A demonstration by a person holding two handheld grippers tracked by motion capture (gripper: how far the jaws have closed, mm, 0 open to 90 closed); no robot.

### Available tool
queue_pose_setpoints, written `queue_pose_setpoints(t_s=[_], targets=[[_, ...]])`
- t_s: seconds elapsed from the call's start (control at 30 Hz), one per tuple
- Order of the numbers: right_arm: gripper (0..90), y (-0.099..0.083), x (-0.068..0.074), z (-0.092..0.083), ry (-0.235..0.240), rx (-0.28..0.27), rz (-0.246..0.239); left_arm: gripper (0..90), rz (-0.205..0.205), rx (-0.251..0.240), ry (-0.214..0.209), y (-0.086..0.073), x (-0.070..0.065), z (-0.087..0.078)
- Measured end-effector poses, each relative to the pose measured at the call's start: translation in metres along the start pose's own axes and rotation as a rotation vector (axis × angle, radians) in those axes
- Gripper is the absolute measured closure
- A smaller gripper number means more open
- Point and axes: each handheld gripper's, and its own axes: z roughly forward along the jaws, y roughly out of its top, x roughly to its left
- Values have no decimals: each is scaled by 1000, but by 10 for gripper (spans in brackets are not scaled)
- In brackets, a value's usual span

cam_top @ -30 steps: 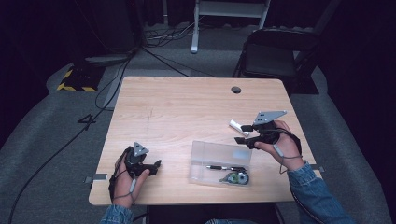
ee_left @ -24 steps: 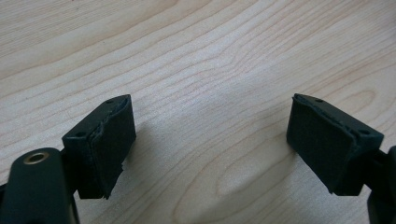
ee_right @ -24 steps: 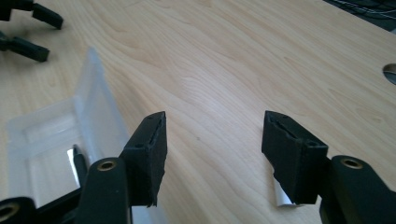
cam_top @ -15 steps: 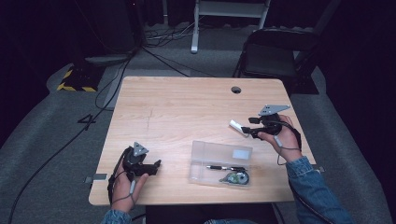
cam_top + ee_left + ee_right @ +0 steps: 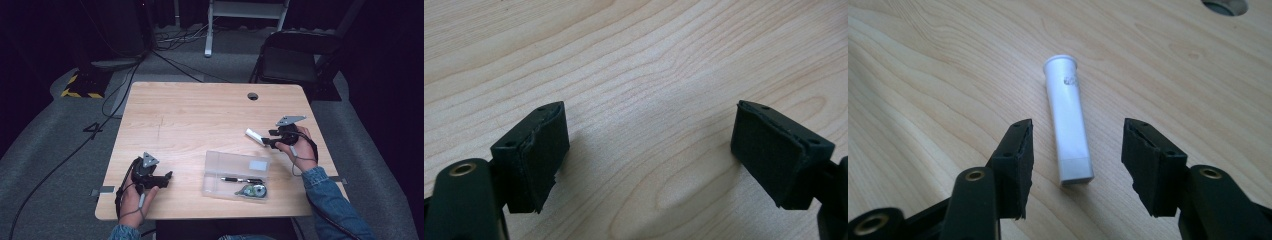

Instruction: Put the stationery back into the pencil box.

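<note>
At the right of the high view the right claw [image 5: 267, 142] straddles the white tube [image 5: 1069, 120] lying flat on the counter [image 5: 190, 115], jaws just closing but not yet touching, ready to grip, while the left claw [image 5: 167, 176] rests released at lower left.

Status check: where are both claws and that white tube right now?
Right claw open, just been closing, straddling white tube, pads not touching. Tube flat on table. Left claw open, holding nothing. Nothing in the way.
</note>
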Motion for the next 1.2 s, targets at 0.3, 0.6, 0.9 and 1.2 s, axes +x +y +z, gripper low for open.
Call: queue_pose_setpoints(t_s=[0.3,0.6,0.9,1.2], targets=[[491,-11,-2,20,7,39,3,160,0,0,0,0,0,0],[504,-15,-2,30,28,44,5,160,-1,0,-1,0,0,0],[534,-15,-4,36,37,23,-1,160,-2,0,-1,0,0,0],[625,-12,-4,39,53,14,-10,160,-1,0,-1,0,0,0]])
